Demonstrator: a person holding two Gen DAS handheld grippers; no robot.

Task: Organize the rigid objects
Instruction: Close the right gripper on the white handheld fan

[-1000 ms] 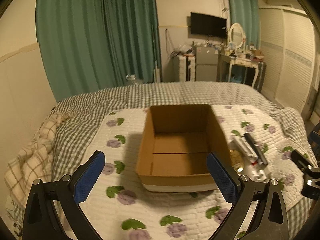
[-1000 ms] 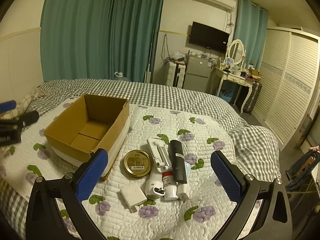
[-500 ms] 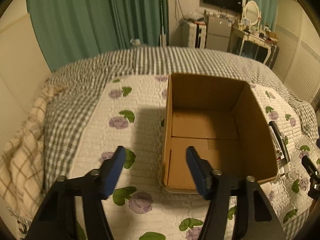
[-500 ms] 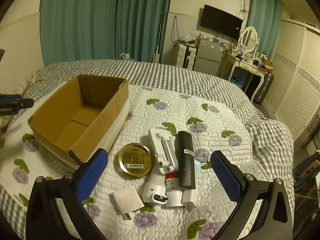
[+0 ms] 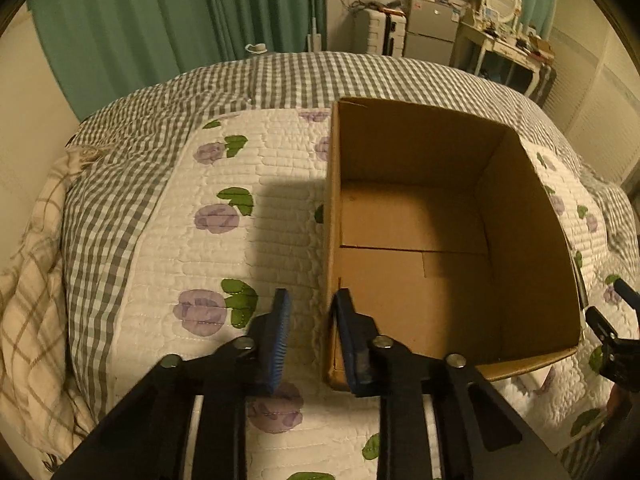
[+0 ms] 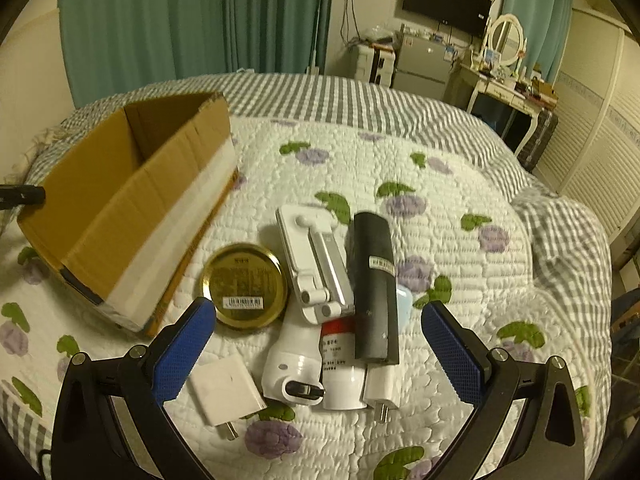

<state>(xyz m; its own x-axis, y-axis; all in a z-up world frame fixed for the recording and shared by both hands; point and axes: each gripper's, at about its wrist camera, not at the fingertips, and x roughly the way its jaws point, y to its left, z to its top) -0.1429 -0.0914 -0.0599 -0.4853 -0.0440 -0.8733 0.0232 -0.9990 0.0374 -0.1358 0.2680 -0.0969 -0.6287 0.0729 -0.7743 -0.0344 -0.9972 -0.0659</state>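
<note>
Left wrist view looks down into the open brown cardboard box on the white quilted bed cover with purple flowers; the left tool is narrowed to a slim gap straddling the box's near left wall, 1 blue finger outside and 1 inside, and whether the pads actually press the cardboard I cannot tell. This view shows the box's bare floor, which the other view hides behind the box's near wall. Right wrist view shows what the first lacks: a cluster beside the box, with a round gold tin lid, a white folding stand, a black cylinder lying over a white bottle with red label, and a white plug adapter. The right tool is spread wide above this pile, gripping nothing.
</note>
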